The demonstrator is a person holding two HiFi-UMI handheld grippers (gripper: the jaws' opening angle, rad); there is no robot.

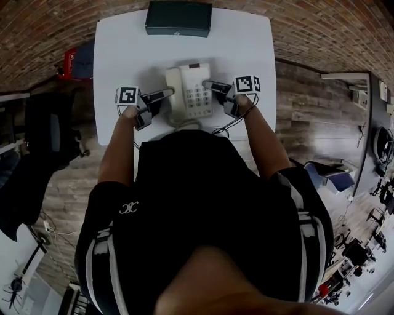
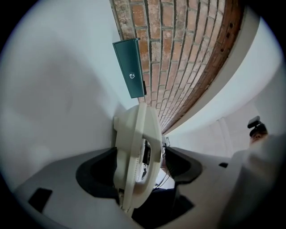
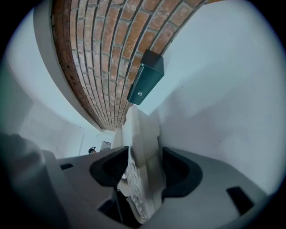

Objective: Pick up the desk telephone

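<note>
Black-shirted shoulders (image 1: 203, 203) fill the lower head view, both bare forearms reaching up to a white table (image 1: 246, 49). At the far left, off the table's corner, is a red object (image 1: 69, 61) too small to identify. Next comes the left gripper (image 1: 161, 101), its jaws spread wide around the left side of the desk telephone (image 1: 189, 92). In the left gripper view the phone's edge stands between the jaws, close against one pad, with a clear gap before the other.

The cream telephone lies flat near the middle of the table, with its handset (image 1: 174, 89) on its cradle at the left and its keypad (image 1: 198, 97) at the right. Beyond it, at the table's far edge, sits a dark green box (image 1: 178, 18) against a brick wall (image 1: 320, 31).

The right gripper (image 1: 218, 97) stands wide too, straddling the phone's right side. In its own view the phone's edge nearly fills the gap between the pads. A dark cord (image 1: 231, 126) trails beneath that wrist.
</note>
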